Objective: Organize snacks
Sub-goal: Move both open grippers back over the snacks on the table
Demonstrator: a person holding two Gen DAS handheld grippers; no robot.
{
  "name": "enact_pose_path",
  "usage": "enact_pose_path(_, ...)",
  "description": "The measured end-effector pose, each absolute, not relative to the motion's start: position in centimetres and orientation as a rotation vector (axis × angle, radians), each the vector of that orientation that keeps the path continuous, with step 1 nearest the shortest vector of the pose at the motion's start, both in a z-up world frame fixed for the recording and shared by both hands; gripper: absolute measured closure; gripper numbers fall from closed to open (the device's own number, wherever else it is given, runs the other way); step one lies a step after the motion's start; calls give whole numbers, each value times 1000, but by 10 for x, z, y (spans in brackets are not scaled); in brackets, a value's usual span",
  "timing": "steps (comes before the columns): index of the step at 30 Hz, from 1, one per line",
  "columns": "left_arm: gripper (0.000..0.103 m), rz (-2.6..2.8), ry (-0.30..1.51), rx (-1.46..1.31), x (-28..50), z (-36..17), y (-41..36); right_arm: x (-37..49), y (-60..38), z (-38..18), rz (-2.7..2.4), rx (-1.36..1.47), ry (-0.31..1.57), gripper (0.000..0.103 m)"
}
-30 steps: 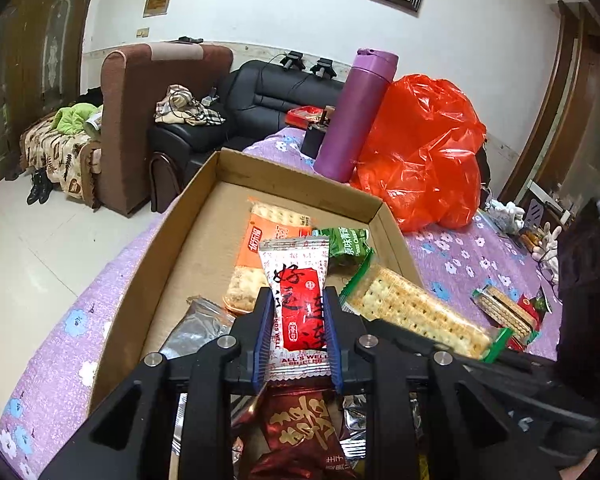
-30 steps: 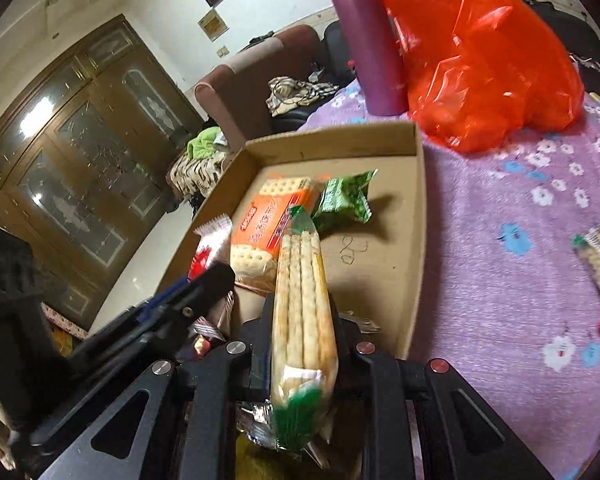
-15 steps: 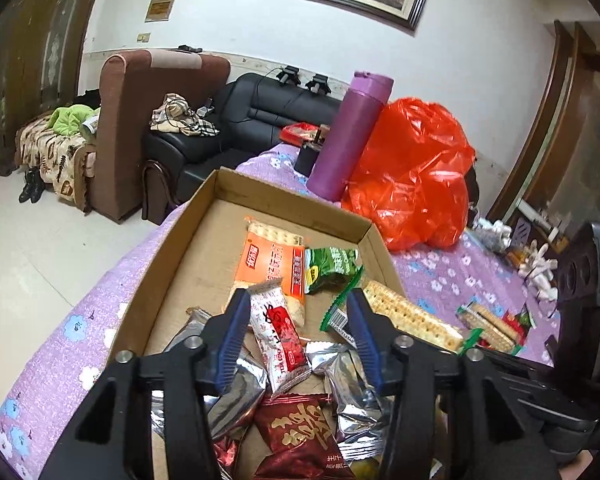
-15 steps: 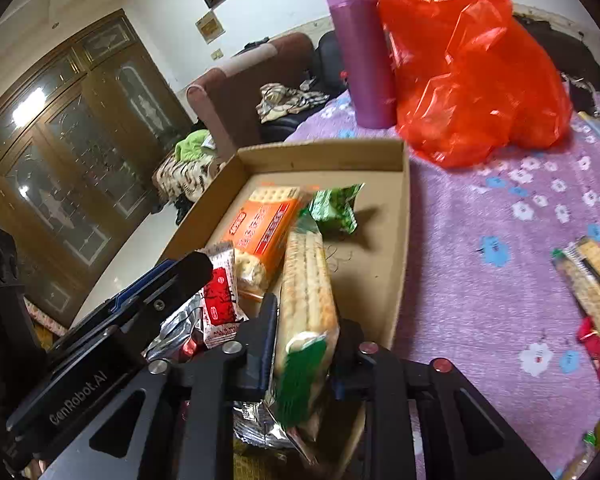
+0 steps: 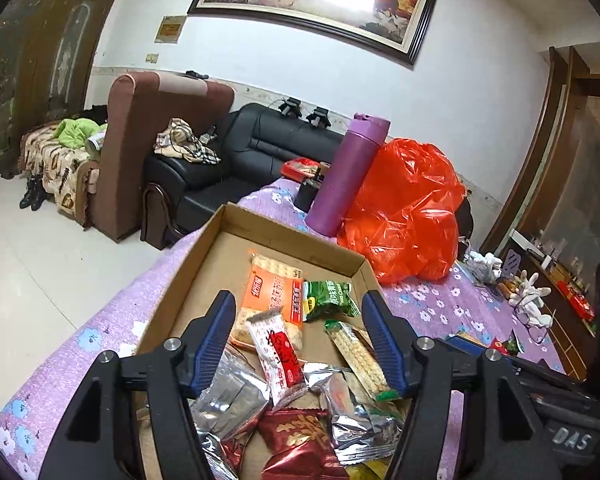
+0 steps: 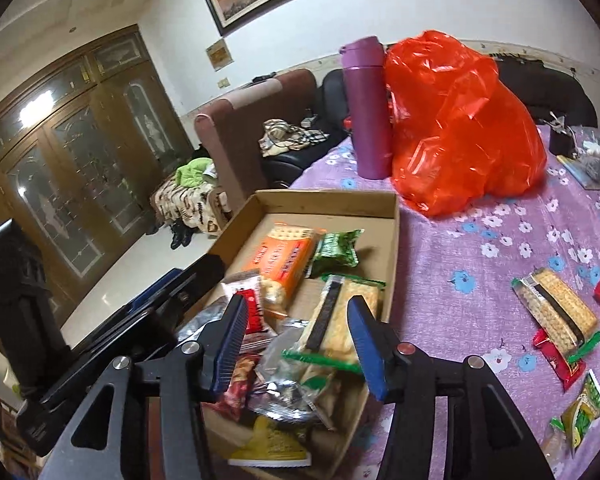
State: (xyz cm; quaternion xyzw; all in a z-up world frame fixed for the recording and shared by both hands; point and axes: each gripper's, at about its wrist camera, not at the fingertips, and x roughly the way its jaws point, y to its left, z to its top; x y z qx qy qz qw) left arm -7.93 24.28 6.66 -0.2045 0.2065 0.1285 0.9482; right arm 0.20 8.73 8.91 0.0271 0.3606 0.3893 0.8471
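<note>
A purple flask point(image 5: 350, 176) and orange bag point(image 5: 410, 208) stand beyond the snack-filled box point(image 5: 180, 280); both the left gripper point(image 5: 300, 344) and the right gripper point(image 6: 296, 332) are opening, empty, above the packets.

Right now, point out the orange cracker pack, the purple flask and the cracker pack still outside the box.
orange cracker pack point(image 5: 274, 294): left wrist view, printed orange front.
purple flask point(image 6: 370, 120): right wrist view, mid body.
cracker pack outside the box point(image 6: 556, 312): right wrist view, clear wrapper over crackers.

Purple floral tablecloth point(image 6: 500, 240) under cardboard box point(image 6: 394, 240), purple bottle point(image 6: 370, 112), orange bag point(image 6: 460, 128).
</note>
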Motion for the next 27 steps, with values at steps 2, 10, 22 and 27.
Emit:
enact_pose_path(2,35,265,420,-407,-79,67,241,-2,87,91,827,43,751,46)
enact_pose_path(10,21,301,370,-372,-87,73,238,3,76,91,859,61,754,44)
enact_pose_path(22,14,342,346,-366,-92,72,231,29,-25,86,700,218,738,44)
enact_pose_path(27,12,353,367,-273,-85,70,216,34,-127,76,436,343,726,44)
